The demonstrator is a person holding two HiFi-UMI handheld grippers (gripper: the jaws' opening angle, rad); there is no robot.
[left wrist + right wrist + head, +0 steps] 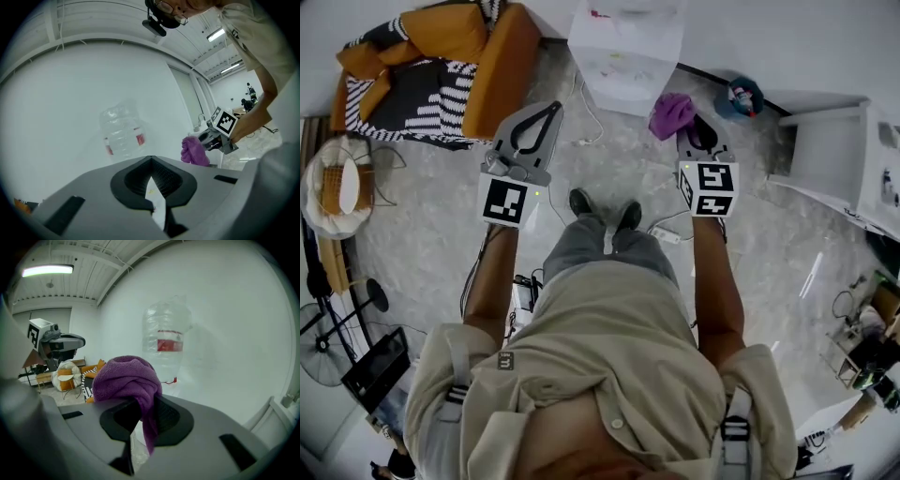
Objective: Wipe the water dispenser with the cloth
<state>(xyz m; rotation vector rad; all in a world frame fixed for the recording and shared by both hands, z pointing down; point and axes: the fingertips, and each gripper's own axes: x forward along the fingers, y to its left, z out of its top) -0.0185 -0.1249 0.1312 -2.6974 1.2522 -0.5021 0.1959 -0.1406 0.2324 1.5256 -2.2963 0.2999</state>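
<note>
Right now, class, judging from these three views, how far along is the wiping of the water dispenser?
Done: the purple cloth is picked up, clamped in the right gripper. In hand: it is held up facing the water dispenser and its bottle, seemingly not touching. Still to do: all the wiping itself. The left gripper is shut on nothing.

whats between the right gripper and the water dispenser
Only the purple cloth, clamped in the right gripper and bunched toward the water dispenser; the head view and right gripper view show it.
</note>
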